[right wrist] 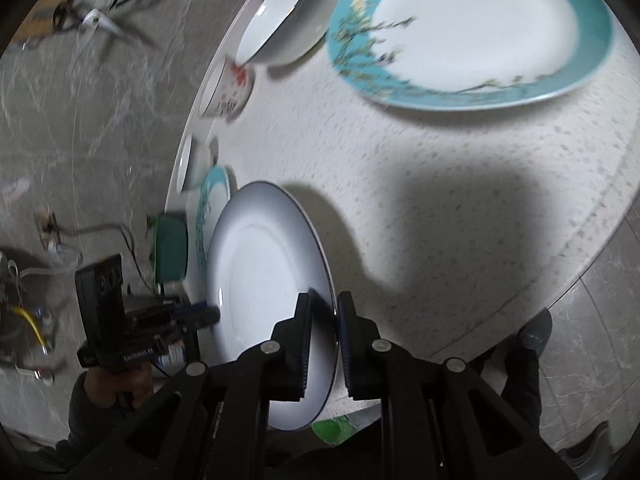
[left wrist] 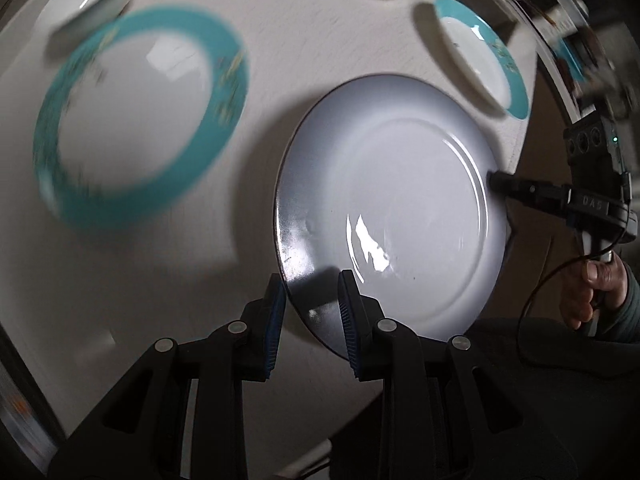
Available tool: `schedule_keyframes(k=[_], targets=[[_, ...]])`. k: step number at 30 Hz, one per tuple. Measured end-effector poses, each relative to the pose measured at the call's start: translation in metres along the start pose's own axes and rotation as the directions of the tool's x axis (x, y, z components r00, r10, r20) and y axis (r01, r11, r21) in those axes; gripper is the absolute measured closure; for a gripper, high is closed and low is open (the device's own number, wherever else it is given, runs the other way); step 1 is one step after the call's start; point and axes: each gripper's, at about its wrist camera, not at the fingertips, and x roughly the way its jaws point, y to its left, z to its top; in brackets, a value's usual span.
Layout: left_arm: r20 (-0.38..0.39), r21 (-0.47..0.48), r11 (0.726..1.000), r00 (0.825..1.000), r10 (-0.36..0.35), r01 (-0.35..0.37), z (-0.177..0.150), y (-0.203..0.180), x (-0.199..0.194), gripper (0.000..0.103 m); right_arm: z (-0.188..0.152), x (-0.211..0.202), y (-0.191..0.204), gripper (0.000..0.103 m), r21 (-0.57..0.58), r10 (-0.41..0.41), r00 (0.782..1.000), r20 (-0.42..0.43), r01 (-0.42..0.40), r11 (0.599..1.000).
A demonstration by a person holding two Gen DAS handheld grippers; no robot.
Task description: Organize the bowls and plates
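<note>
A white plate [left wrist: 400,216] with a thin dark rim hangs tilted just above the table, casting a shadow on it. My left gripper [left wrist: 312,320] is shut on its near rim, the edge caught between the blue pads. At the opposite rim, my right gripper [left wrist: 494,180] pinches the plate. In the right wrist view the same white plate [right wrist: 260,280] stands edge-on between the fingers of my right gripper [right wrist: 322,340], and my left gripper [right wrist: 212,314] grips the far side.
On the round speckled table [right wrist: 440,200] lie a large teal-rimmed plate [right wrist: 472,28], a small teal plate [right wrist: 212,208], a white bowl [right wrist: 280,16], a flowered cup [right wrist: 228,88] and a small white bowl [right wrist: 192,166]. Cables lie on the floor.
</note>
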Motion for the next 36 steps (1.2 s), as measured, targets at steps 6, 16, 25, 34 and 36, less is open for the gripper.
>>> schedule_keyframes(k=[6,16,25,34,36], targets=[[0.028,-0.149,0.989,1.0,-0.013,0.017,-0.045,0.019,0.014,0.079,0.009,0.028,0.015,0.086,-0.102,-0.019,0.997,-0.077,0.012,0.995],[0.074,-0.221,0.975,0.997,0.021,-0.004,-0.056,0.035,0.009,0.077,0.018,0.062,0.036,0.086,-0.242,-0.097,0.987,-0.125,0.065,0.968],[0.136,-0.265,0.964,0.99,0.018,0.019,-0.057,0.045,0.002,0.065,0.013,0.064,0.054,0.078,-0.392,-0.174,0.98,-0.092,0.125,0.911],[0.392,-0.456,0.868,0.92,-0.006,0.199,-0.088,0.107,-0.066,0.006,0.04,0.018,0.071,0.022,-0.384,-0.113,0.992,0.048,0.122,0.915],[0.432,-0.469,0.85,0.902,-0.019,0.242,-0.077,0.124,-0.078,0.006,0.059,0.018,0.081,0.017,-0.364,-0.023,0.999,0.029,0.033,0.931]])
